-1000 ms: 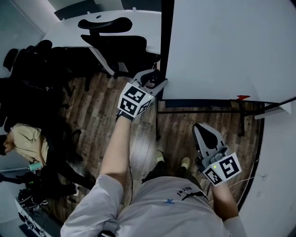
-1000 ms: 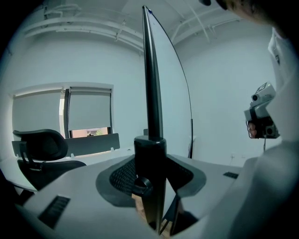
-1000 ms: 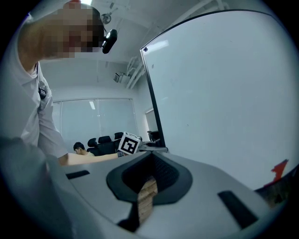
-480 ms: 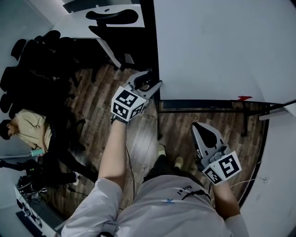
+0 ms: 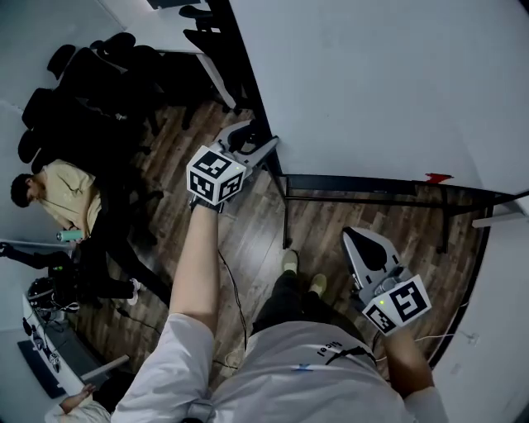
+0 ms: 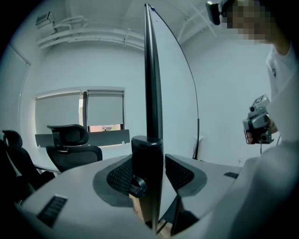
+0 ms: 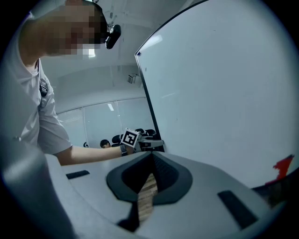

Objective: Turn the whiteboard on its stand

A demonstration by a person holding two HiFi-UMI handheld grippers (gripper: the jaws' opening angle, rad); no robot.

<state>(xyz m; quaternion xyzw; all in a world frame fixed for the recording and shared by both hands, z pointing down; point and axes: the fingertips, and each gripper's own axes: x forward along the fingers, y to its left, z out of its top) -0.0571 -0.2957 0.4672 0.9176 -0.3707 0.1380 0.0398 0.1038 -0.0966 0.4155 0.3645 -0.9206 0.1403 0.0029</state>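
Observation:
The big whiteboard [image 5: 372,83] fills the upper right of the head view on its black stand [image 5: 364,186]. My left gripper [image 5: 260,144] grips the board's lower left corner. In the left gripper view the black frame edge [image 6: 152,93] runs upright between the two pads of that gripper [image 6: 148,168], whose jaws are opening a little while the pads still rest against the frame. My right gripper [image 5: 364,240] hangs low in front of the board, apart from it, shut and holding nothing. The right gripper view shows the board face [image 7: 219,93] and its own closed jaws [image 7: 152,161].
Black office chairs [image 5: 91,74] crowd the left side by a white table [image 5: 178,21]. A seated person in a beige top [image 5: 62,194] is at far left. My feet [image 5: 302,277] stand on the wooden floor beside the stand's leg. A red marker [image 5: 434,177] lies at the board's lower edge.
The left gripper has moved left with the board's corner and the board's left edge has swung round. The right gripper has stayed in place.

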